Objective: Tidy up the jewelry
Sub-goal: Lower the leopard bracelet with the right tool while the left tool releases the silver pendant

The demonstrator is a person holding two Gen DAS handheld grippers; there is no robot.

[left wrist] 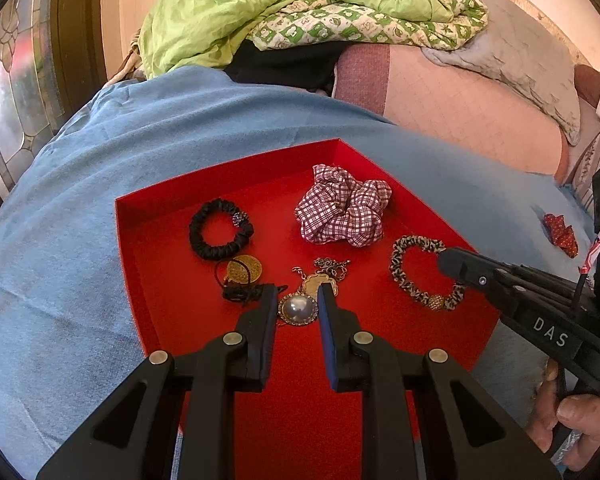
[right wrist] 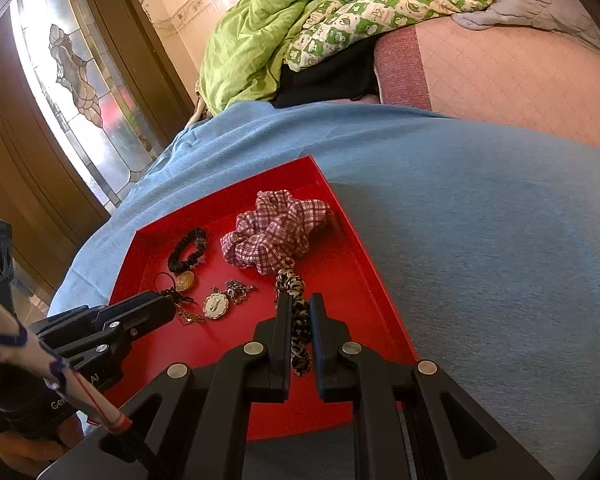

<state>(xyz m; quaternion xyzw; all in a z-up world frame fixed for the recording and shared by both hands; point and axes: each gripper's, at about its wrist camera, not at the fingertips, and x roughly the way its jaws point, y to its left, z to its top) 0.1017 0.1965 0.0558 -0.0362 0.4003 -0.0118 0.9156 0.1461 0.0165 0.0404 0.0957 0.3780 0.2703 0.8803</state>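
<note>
A red tray (left wrist: 148, 264) lies on a blue cloth. In it are a black scrunchie (left wrist: 220, 234), a plaid scrunchie (left wrist: 342, 212), a leopard-print scrunchie (left wrist: 414, 270), a gold disc pendant on a black cord (left wrist: 244, 270), a "J" pendant with chain (right wrist: 215, 306) and a round pearl brooch (left wrist: 298, 308). My left gripper (left wrist: 298, 294) is open, its fingers either side of the brooch. My right gripper (right wrist: 300, 304) has its fingers either side of the leopard scrunchie (right wrist: 298, 320), slightly apart from it.
A small red fabric bow (left wrist: 562, 232) lies on the blue cloth (left wrist: 80, 200) right of the tray. A green quilt (left wrist: 280, 4) and grey pillow (left wrist: 512, 52) sit at the back on a pink bed. A stained-glass door (right wrist: 80, 92) is at the left.
</note>
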